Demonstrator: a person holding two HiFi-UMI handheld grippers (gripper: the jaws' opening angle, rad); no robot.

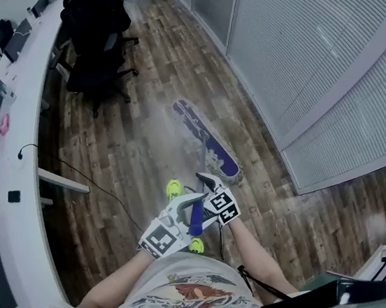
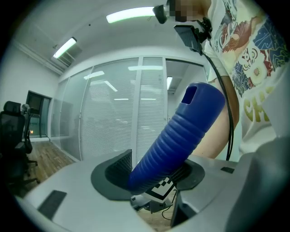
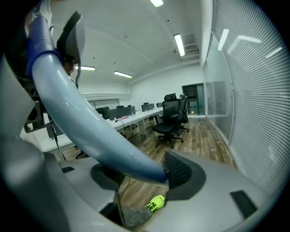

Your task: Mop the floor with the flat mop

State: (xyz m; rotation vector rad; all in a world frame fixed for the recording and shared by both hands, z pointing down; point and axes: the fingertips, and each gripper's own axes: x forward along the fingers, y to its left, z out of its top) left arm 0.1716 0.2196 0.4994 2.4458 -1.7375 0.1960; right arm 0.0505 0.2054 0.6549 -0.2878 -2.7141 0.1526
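I see brown wood-plank floor (image 1: 156,60) running along glass wall with blinds. Flat mop (image 1: 205,139) rests pad-down on planks, set diagonally, near foot of that wall. Pale hazy patch on boards just left of pad. Black office chair (image 1: 99,39) stands on floor at far end, beside long white desk (image 1: 13,232). Thin black cable (image 1: 97,185) trails across planks from desk side. Two yellow-green shoes (image 1: 174,188) planted on floor, on near side of mop pad.

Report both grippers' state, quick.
Left gripper: closed, holding the mop's blue ribbed grip.
Right gripper: closed, holding the mop's pale shaft.
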